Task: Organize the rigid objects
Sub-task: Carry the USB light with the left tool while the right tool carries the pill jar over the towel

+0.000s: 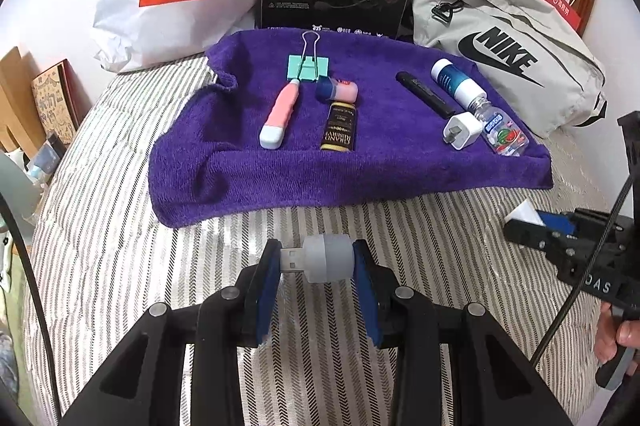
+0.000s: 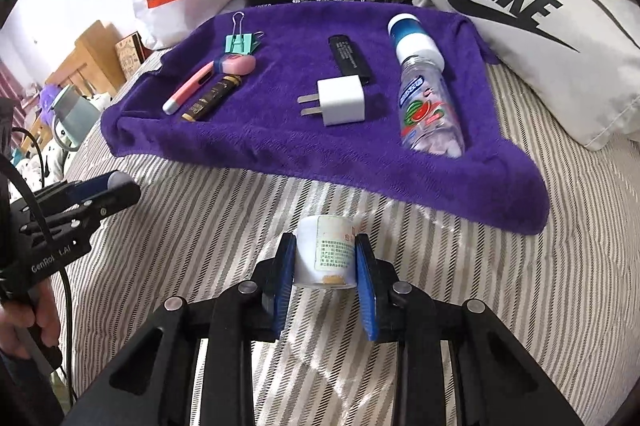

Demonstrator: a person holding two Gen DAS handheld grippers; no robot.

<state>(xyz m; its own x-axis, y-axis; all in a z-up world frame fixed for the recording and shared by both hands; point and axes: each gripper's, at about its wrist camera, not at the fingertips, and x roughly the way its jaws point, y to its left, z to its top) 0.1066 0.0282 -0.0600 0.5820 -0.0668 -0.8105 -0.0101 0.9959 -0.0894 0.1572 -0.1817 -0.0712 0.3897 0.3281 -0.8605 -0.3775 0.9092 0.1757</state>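
Purple towel [image 1: 320, 161]; grey-white striped bedspread [image 1: 120, 246]; mint binder clip [image 1: 308, 67] (silver handles); white charger [image 2: 344, 99].

Both grippers tilt downward side by side, the left gripper [image 1: 316, 262] clamped on a USB plug [image 1: 320, 260] and the right gripper [image 2: 325, 258] clamped on a white bottle [image 2: 325, 250] (each held by a hand [image 2: 24, 318]).

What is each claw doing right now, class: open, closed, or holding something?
Left claw: closed on a small grey USB plug-in piece.
Right claw: closed on a small white labelled bottle.
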